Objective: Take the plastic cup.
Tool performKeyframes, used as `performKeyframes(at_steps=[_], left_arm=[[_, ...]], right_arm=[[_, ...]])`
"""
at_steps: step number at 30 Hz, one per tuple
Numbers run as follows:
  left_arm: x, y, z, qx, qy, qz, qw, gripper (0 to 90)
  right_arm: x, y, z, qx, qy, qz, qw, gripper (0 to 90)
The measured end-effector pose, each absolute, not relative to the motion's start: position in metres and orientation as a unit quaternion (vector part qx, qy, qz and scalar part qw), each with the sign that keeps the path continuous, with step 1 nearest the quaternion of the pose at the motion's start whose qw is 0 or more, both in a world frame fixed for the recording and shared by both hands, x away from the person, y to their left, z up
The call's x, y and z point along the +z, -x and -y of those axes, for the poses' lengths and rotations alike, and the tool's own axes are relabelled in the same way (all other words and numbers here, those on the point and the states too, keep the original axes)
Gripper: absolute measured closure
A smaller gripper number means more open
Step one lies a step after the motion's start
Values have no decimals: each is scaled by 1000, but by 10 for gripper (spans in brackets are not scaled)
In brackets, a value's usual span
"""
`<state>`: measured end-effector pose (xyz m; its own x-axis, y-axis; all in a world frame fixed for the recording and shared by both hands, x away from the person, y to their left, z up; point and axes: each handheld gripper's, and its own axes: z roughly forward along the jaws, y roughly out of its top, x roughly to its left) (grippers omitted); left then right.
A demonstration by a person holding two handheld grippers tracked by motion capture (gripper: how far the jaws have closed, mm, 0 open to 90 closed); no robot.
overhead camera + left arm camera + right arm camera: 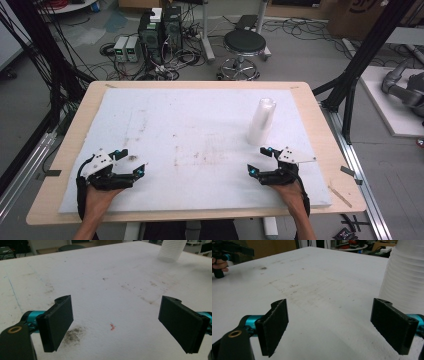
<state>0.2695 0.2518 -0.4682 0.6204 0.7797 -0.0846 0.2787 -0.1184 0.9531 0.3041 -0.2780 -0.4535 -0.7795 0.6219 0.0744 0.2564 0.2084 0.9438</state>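
1. The stack of white plastic cups (261, 121) stands on the white foam board (200, 125), right of centre; its long axis runs upright, mouth downward, leaning slightly in the high view.
2. The right gripper (262, 161) rests just in front of the stack, not touching; jaws spread wide, nothing between them.
3. The left gripper (131, 162) sits well apart at the board's near-left; jaws released, empty.
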Motion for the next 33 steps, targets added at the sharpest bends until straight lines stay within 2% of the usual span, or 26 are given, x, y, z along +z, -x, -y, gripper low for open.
performKeyframes(at_steps=[19,25,33], left_arm=[[-468,-269,-252,233,-709,-378,547,124],[-468,-269,-251,237,-710,-376,547,124],[-468,-270,-253,230,-707,-383,549,124]], right_arm=[[-451,-307,276,546,-279,-777,146,146],[-436,-304,283,559,-278,-767,144,145],[-392,-309,310,559,-295,-755,174,144]])
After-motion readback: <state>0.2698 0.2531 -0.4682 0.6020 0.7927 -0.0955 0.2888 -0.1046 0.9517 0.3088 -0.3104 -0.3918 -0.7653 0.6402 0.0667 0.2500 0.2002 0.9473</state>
